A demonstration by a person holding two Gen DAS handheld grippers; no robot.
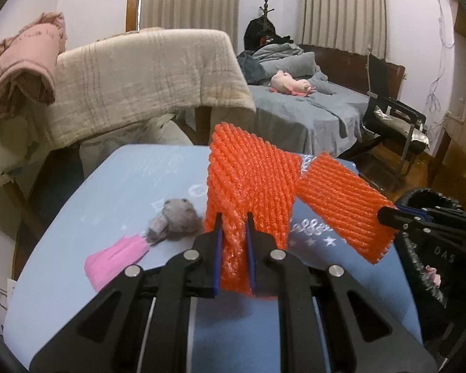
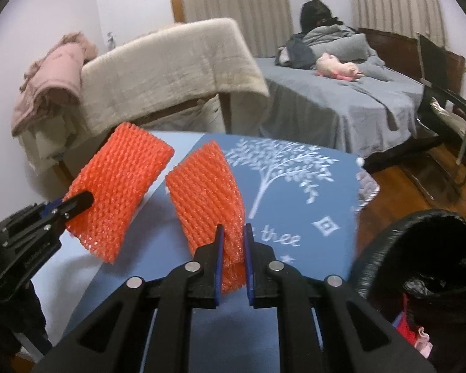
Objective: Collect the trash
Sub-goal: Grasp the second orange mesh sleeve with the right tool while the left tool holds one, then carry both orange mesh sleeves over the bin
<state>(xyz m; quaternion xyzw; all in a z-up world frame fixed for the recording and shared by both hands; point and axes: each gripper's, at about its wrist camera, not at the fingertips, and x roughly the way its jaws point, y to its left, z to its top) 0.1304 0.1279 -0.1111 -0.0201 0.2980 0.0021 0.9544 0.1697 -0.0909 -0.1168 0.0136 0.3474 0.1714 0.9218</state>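
the left gripper [image 1: 234, 227] pinches one orange foam net sleeve [image 1: 248, 186], ribbed and spongy, its lower end hidden between the fingers. the right gripper [image 2: 233, 239] pinches a second orange sleeve [image 2: 208, 192] above the blue worktop [image 2: 295, 186]. the black-lined bin [image 2: 419, 248] is cut off at the frame edge, its contents hard to make out.

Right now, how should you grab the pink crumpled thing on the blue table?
Pinch the pink paper wad at its narrow gathered end, beside the grey crumpled ball, coming down from above. It lies flat on the blue table, so a sideways approach probably can't get under it. Both hand-held grippers already hold orange foam nets.
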